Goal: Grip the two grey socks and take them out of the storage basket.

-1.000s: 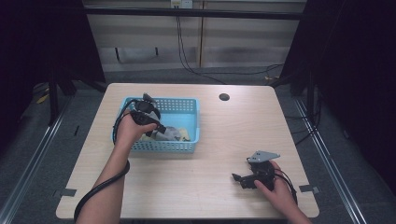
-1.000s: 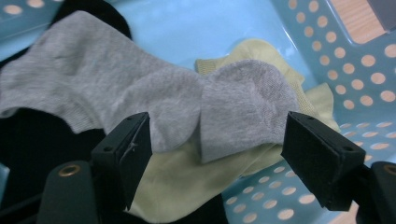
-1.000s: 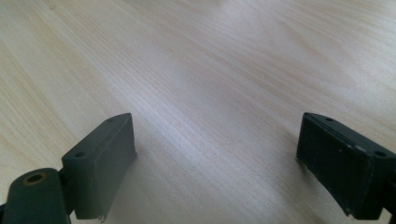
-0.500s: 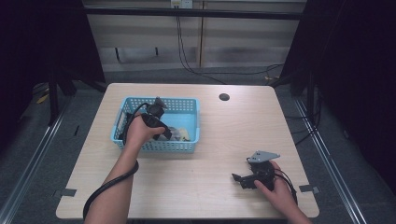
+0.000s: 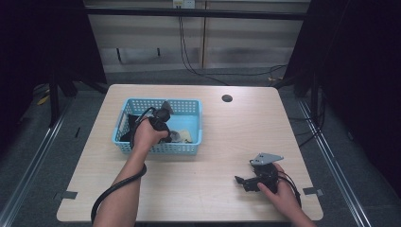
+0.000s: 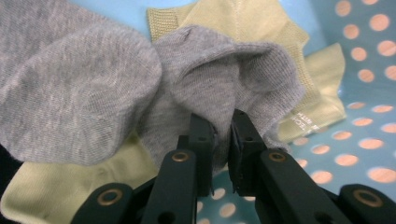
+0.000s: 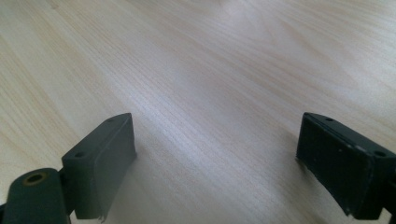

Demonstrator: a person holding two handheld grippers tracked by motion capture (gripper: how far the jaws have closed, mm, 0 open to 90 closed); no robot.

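Down inside the blue basket (image 5: 124,142), left claw (image 6: 223,128) had just been closing, pinching a thin fold of the grey sock (image 6: 205,84); it could slip or drag the yellow sock (image 6: 280,37). Right claw (image 7: 215,163) gaped empty on the tabletop (image 7: 196,70).

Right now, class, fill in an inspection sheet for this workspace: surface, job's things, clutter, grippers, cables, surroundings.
Surface: light wooden table, with a dark round hole near its far edge.
Job's things: blue basket holding a grey sock lying on a pale yellow sock.
Clutter: nothing seen.
Grippers: left gripper is in the basket; its jaws have just been closing and pinch a fold of the grey sock. Right gripper rests open on the bare table, nothing between its jaws.
Cables: a black cable trails along the left forearm; more cables on the floor behind the table.
Surroundings: dark curtains at both sides, pale panels behind.
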